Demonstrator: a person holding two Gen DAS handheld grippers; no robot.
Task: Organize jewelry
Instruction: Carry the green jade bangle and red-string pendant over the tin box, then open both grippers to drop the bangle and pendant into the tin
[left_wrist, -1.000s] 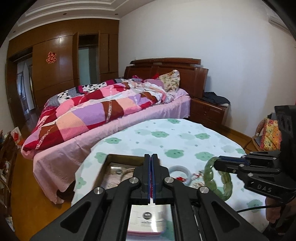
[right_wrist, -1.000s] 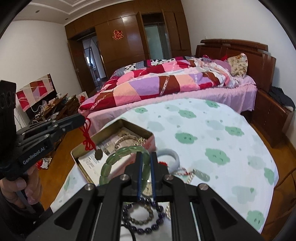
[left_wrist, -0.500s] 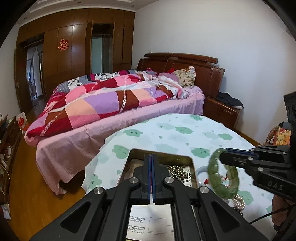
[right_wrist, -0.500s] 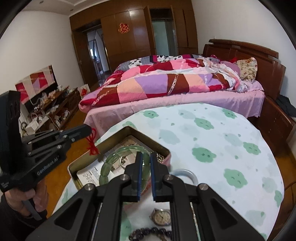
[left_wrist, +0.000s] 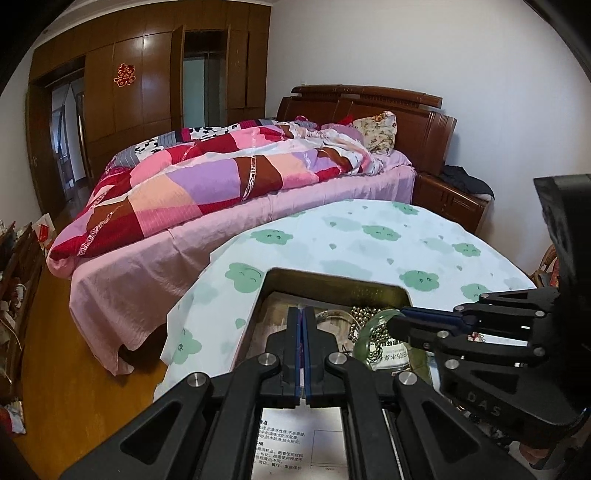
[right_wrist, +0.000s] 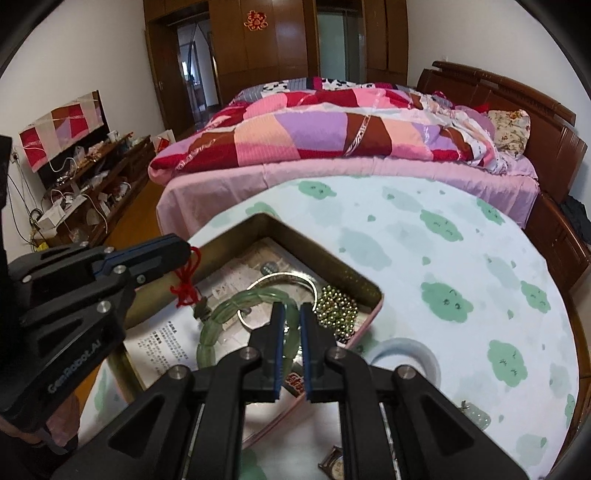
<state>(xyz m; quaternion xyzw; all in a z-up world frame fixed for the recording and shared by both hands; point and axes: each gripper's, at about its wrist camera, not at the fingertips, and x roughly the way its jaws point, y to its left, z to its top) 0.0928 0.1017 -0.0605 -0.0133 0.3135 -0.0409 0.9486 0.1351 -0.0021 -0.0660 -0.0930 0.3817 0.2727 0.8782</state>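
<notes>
- Right gripper (right_wrist: 290, 330) fingers slightly apart, clamped on the rim of a green bangle (right_wrist: 221, 314), held over the open tin (right_wrist: 332, 267).
- Left gripper (left_wrist: 303, 332) fingers pressed together on a red knotted cord (right_wrist: 188, 280), with a small dark pendant (right_wrist: 201, 310) hanging just above the tin.
- Inside the tin: printed paper (right_wrist: 166, 347), a thin silver bangle (right_wrist: 291, 277), a heap of gold beads (right_wrist: 338, 304).
- Just outside the tin on the cloud-print tablecloth (right_wrist: 461, 258): a pale bangle (right_wrist: 406, 356), a wristwatch (right_wrist: 334, 467) at the near edge.
- Beyond the table, a bed (left_wrist: 221, 192) under a patchwork quilt.
</notes>
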